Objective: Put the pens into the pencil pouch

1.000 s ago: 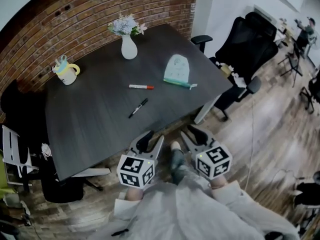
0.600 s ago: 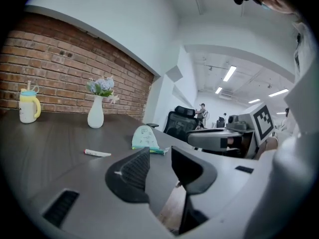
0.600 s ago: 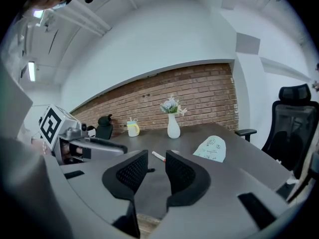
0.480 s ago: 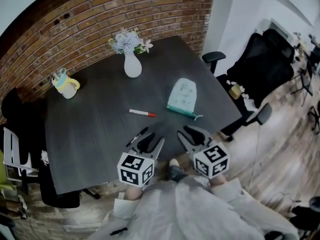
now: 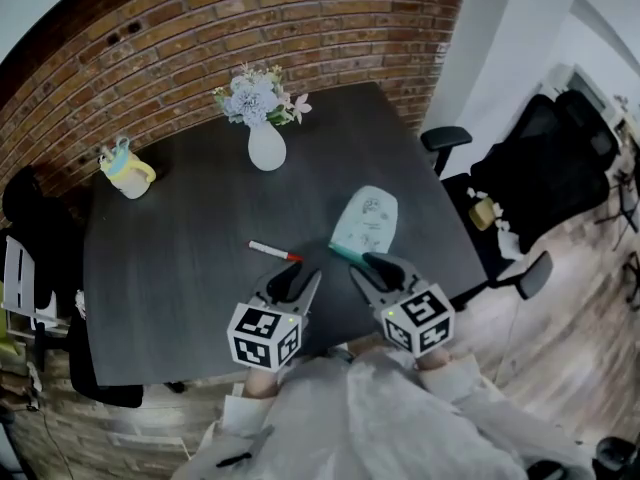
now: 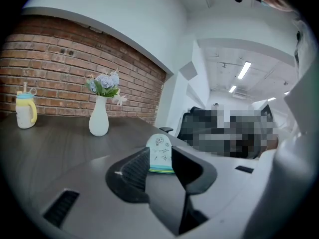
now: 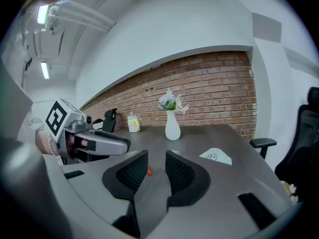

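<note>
A mint pencil pouch (image 5: 368, 216) lies flat on the dark table (image 5: 180, 268), right of centre, with a teal strip (image 5: 345, 255) at its near end. A white marker with a red cap (image 5: 275, 251) lies left of the pouch. No black pen shows in any view now. My left gripper (image 5: 300, 282) hangs open over the near table edge, and its view frames the pouch (image 6: 159, 146) between its jaws (image 6: 160, 156). My right gripper (image 5: 376, 271) is open beside the pouch's near end. Its own view shows the red cap (image 7: 149, 171) past the empty gap of the right gripper (image 7: 157, 159), and the pouch (image 7: 215, 156) to the right.
A white vase of flowers (image 5: 266, 140) stands at the back centre of the table. At the back left sits a yellow cup (image 5: 128, 173). A brick wall (image 5: 200, 28) runs behind the table. Black office chairs (image 5: 540, 158) stand to the right, and another chair (image 5: 35, 218) at the left.
The head view has closed in on the table. Both grippers have come forward from off the table to over its near edge. The black pen seen before is out of sight, where the left gripper now is.
</note>
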The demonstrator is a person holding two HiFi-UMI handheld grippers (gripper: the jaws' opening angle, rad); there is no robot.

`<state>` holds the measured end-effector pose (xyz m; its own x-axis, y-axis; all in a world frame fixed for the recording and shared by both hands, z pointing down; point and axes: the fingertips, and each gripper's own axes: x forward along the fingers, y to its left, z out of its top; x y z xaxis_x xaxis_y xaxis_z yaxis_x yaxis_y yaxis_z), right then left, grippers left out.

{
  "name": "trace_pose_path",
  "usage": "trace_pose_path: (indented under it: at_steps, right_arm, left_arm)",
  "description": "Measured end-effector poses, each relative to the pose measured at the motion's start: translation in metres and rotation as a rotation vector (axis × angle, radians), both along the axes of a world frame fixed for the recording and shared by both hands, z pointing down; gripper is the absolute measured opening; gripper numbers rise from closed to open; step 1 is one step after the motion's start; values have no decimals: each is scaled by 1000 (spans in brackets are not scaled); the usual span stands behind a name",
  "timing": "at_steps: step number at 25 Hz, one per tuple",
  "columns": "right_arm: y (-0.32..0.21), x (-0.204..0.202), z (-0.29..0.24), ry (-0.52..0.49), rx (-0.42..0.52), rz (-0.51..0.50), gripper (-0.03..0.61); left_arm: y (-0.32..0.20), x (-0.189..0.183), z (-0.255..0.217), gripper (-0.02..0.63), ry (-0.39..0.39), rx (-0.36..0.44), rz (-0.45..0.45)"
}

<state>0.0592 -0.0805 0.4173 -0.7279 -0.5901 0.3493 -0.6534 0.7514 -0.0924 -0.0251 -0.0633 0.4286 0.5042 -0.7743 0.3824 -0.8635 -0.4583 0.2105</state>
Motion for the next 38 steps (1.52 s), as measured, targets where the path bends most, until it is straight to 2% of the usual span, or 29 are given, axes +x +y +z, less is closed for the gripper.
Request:
trace_pose_path:
  at_steps: [3, 10, 18, 29, 38]
  right_arm:
    - [-7, 0, 6, -1, -21, -32, 104]
    - [-16, 7, 26, 37, -70, -37, 104]
    - [-19, 13, 50, 83, -137, -17, 104]
    - [-31, 10, 66, 237, -138, 27, 104]
    - [-40, 12, 89, 396, -138, -7, 104]
  left_arm:
    - [-5, 1, 6, 135, -8, -15, -18]
    - [-8, -5, 22, 133, -27, -63, -49]
    - [-9, -4, 41, 133, -48, -125, -16]
    - [-15, -18, 46, 133, -22, -161, 60]
    - [-18, -36, 54, 133, -19, -188, 73]
